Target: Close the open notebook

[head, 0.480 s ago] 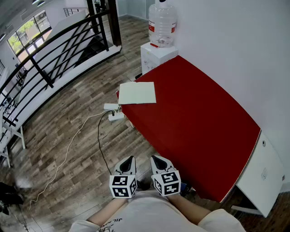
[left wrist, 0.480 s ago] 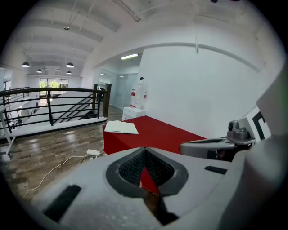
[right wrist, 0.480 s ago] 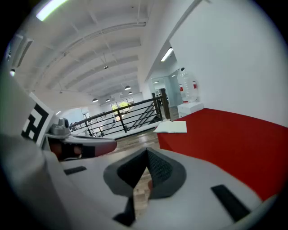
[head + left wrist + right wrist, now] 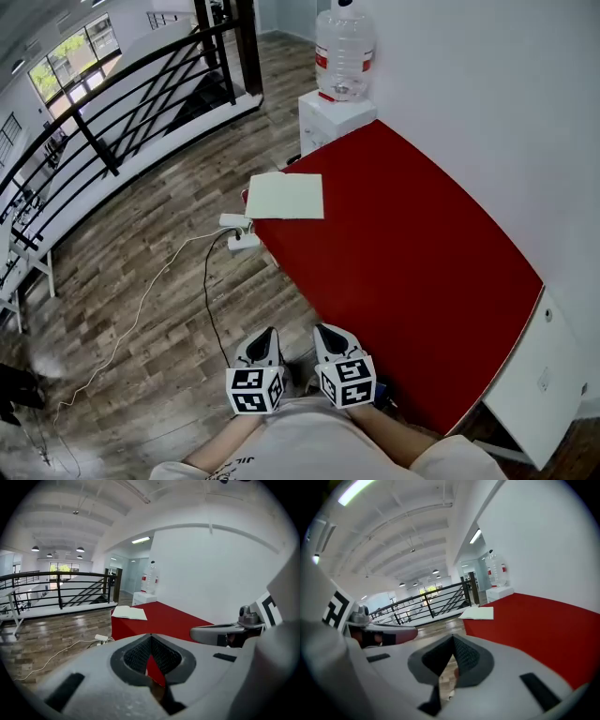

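Observation:
The open notebook (image 4: 285,196) lies flat with pale pages up on the far left corner of the red table (image 4: 412,244). It also shows far ahead as the notebook (image 4: 130,612) in the left gripper view and the notebook (image 4: 479,613) in the right gripper view. My left gripper (image 4: 265,334) and right gripper (image 4: 328,330) are side by side close to my body, off the table's near left edge and far from the notebook. The left gripper (image 4: 150,641) and the right gripper (image 4: 452,649) are both shut with nothing between the pads.
A large water bottle (image 4: 345,52) stands on a white cabinet (image 4: 333,117) beyond the table. A power strip (image 4: 239,234) and cable (image 4: 150,291) lie on the wooden floor left of the table. A black railing (image 4: 112,103) runs at far left. A white wall borders the table's right side.
The head view has shifted slightly. Both grippers stay shut near my body and the notebook has not moved.

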The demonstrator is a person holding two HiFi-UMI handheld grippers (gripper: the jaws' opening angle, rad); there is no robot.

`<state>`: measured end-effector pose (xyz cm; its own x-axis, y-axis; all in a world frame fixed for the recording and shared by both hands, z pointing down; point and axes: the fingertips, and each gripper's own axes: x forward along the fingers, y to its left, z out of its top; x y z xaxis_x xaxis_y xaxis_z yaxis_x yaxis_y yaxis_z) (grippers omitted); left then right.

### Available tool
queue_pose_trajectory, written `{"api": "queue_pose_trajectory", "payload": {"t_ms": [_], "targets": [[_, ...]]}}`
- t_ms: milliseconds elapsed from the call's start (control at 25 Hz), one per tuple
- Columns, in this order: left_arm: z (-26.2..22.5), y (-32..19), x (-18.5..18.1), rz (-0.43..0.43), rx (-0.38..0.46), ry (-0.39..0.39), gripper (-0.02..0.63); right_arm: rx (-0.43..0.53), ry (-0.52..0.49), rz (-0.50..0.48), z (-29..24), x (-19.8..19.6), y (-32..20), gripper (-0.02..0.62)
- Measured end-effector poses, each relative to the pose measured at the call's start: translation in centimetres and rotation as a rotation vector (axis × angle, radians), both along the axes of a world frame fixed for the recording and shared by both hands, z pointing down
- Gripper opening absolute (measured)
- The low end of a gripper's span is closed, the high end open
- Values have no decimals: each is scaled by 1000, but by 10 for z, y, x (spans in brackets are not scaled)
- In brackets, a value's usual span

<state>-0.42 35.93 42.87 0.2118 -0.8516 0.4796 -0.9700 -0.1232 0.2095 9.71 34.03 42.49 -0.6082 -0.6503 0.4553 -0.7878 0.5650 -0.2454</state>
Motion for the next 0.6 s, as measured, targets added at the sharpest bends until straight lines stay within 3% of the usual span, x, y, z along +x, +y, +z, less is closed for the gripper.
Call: {"api": "queue_pose_trajectory", "payload": {"t_ms": [280,600], "targets": [[9,-32,-11,-6,-7,-1,6,-5,0,-1,10,-12,-32,5],[13,-117,-43,20,4,-1,6,2,12,26,14,-42,-112,6]]}}
